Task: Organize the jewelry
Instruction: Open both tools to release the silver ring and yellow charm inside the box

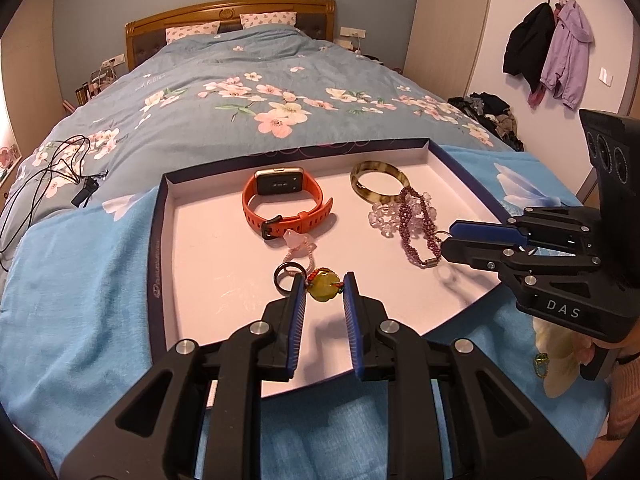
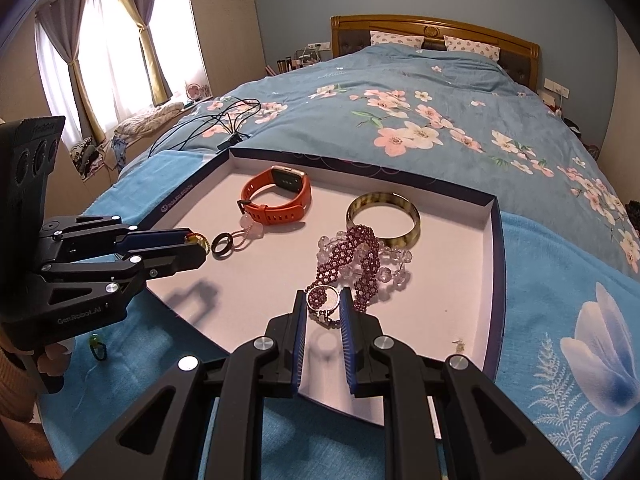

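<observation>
Ring (image 2: pixel 323 300), pinched across its band by your right tool (image 2: pixel 323 314), looks light, hard and slippery; left tool (image 1: pixel 324 286) grips the bead (image 1: pixel 323 286).

- Daylight enters through the curtained window (image 2: pixel 116 40), which is blown out to white.
- The room is evenly and moderately bright, and both views are sharp.
- Soft shadows fall on the tray floor (image 2: pixel 248 280) beneath each claw.
- Fisheye bending is strong, with dark vignetted corners.
</observation>
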The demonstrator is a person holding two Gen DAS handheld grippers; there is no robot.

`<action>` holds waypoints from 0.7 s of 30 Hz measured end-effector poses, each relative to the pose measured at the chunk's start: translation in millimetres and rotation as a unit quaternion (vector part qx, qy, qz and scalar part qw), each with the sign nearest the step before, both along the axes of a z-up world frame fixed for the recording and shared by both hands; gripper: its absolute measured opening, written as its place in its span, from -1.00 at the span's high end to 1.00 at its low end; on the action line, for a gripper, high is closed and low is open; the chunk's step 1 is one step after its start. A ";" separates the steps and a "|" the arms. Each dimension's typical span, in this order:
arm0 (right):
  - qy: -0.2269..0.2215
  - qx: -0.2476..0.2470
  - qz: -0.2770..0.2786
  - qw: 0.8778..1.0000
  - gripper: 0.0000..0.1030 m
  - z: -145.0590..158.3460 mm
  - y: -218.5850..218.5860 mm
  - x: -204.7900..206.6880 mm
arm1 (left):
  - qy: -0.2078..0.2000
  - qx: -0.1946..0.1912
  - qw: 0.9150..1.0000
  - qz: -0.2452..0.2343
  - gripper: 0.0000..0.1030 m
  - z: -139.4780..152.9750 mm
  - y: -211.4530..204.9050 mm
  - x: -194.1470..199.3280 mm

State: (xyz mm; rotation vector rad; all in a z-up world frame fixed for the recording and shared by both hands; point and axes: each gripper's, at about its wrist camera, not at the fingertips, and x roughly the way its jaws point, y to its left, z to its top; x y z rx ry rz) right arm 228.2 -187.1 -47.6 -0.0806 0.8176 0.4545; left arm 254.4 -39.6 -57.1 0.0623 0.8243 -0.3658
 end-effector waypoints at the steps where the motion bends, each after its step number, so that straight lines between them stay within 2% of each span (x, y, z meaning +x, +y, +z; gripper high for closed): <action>1: 0.002 0.000 -0.001 1.000 0.72 -1.4 0.0 1.2 | 0.004 0.000 1.000 0.001 0.62 -2.1 -0.3 2.3; 18: 0.018 0.002 -0.013 1.000 0.70 -9.6 -0.8 15.0 | 0.031 0.001 1.000 0.002 0.61 -17.8 -10.4 26.1; 21: 0.019 0.006 -0.016 1.000 0.69 -9.9 -3.0 15.5 | 0.037 -0.006 0.999 -0.003 0.53 -19.6 -10.0 27.7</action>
